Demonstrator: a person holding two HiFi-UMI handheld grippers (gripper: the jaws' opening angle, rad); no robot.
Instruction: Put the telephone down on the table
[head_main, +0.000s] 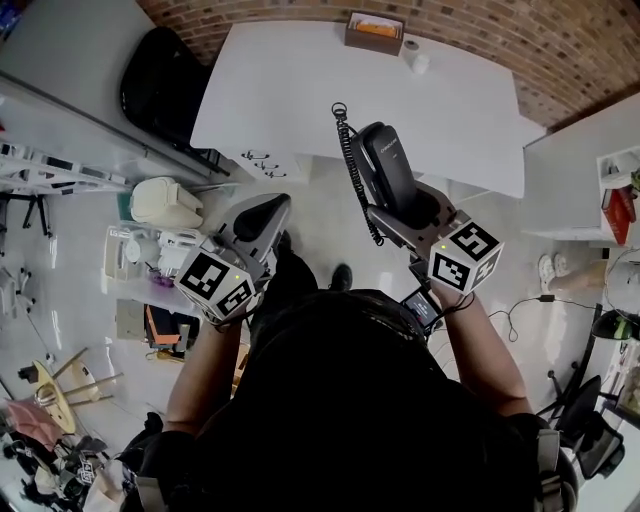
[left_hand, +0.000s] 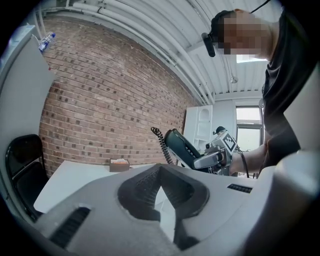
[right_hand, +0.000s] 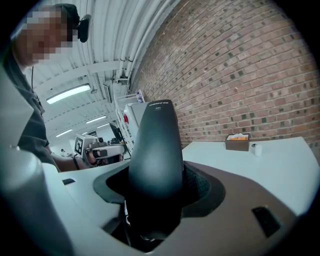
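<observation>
The telephone (head_main: 385, 170) (right_hand: 156, 145) is pinched in the right gripper (head_main: 405, 215) (right_hand: 155, 187). The jaws clamp its lower end from both sides, and the rest of it sticks out forward past the jaw tips. It is held in the air, clear of the desk (head_main: 300, 90) (right_hand: 260, 170), which lies ahead of this gripper. Its coiled cord (head_main: 350, 165) hangs along the side toward the left gripper. The left gripper (head_main: 265, 215) (left_hand: 160, 172) is off to that side, apart from the telephone, with its jaws pressed together at the tips and nothing between them. From the left gripper the telephone (left_hand: 180, 147) and cord (left_hand: 161, 145) show ahead and to the right. A small box (head_main: 374, 30) (right_hand: 237, 142) (left_hand: 119, 165) sits on the desk's (left_hand: 65, 180) far side, well ahead of both grippers
</observation>
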